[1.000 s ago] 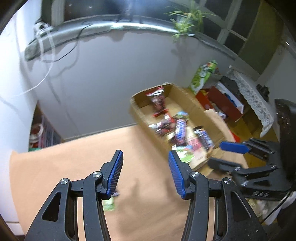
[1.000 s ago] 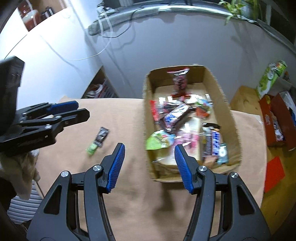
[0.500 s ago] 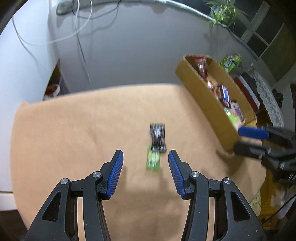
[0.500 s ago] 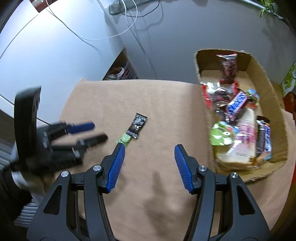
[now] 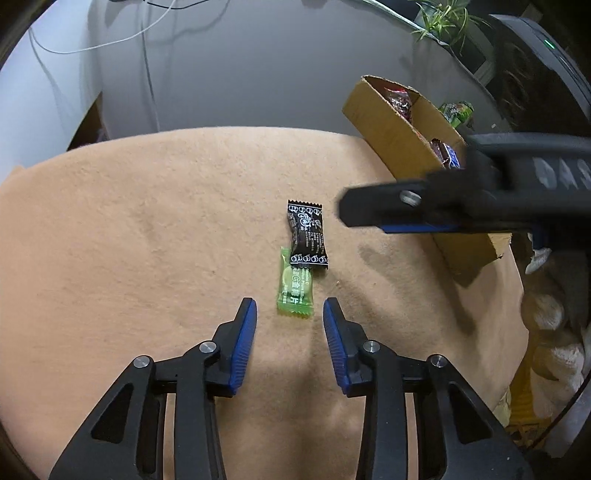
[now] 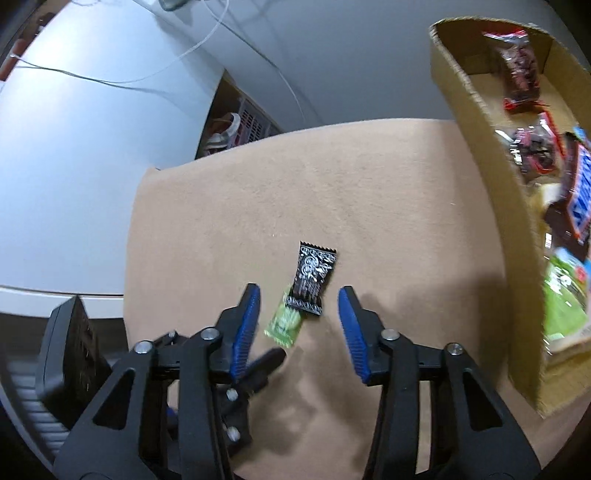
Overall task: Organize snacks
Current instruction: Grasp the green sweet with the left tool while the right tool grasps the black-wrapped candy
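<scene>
Two small snack packets lie end to end on the tan table cloth (image 5: 147, 229): a black packet (image 5: 306, 236) whose near end overlaps a green packet (image 5: 295, 286). My left gripper (image 5: 290, 314) hovers just short of the green packet, its jaws closing with nothing between them. From the right wrist view, the black packet (image 6: 314, 280) and green packet (image 6: 284, 323) sit just ahead of my right gripper (image 6: 299, 299), whose jaws are closing too, the pads clear of both. The right gripper's black finger (image 5: 424, 210) crosses the left wrist view at the right.
A cardboard box (image 6: 491, 173) full of wrapped snacks stands on the table's right side, also seen as the box (image 5: 402, 147) beyond the right gripper. A grey wall with cables runs behind the table. A potted plant (image 5: 443, 22) sits on the ledge at the back.
Both grippers have swung down from the box side toward the two packets, which now lie close ahead of the fingertips. Both pairs of jaws have narrowed.
</scene>
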### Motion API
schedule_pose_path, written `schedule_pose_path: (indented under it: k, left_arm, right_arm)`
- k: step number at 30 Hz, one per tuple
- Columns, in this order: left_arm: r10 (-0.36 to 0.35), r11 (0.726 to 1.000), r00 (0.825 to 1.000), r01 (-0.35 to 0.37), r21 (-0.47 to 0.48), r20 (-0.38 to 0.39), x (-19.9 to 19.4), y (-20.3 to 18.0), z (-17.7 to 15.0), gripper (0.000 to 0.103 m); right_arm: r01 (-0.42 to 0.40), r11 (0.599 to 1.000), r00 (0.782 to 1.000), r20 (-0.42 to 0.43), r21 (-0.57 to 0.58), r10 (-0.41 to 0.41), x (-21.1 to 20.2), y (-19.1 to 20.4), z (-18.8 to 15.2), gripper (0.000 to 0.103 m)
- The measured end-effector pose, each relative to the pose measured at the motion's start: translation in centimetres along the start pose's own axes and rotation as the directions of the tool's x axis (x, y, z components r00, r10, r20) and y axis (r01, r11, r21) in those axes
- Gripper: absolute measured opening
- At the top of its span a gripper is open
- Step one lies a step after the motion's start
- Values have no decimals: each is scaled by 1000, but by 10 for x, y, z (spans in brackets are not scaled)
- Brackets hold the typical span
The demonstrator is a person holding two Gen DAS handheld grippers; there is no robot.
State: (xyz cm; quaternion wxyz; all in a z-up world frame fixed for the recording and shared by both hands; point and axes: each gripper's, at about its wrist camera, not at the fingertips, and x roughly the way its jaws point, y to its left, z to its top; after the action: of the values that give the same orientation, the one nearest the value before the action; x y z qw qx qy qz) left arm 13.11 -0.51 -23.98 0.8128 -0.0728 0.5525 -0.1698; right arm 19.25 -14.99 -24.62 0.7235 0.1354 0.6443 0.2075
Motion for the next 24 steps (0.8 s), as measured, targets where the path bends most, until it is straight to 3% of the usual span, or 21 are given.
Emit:
schedule_pose_path:
  k: [16, 22, 24]
  left_arm:
    - [0, 1000, 1000, 0, -5, 28, 8, 4, 5, 35]
    - [8, 1000, 999, -8, 1, 35, 10, 4, 10, 35]
    - [14, 1000, 999, -15, 16, 42, 3, 1, -3, 35]
  right_arm:
    - [77, 995, 996, -55, 58, -74, 38, -7, 16, 34]
    - [96, 995, 994, -59, 25, -94, 40, 1, 19, 34]
    - [108, 994, 992, -60, 11, -107, 41, 6, 20, 31]
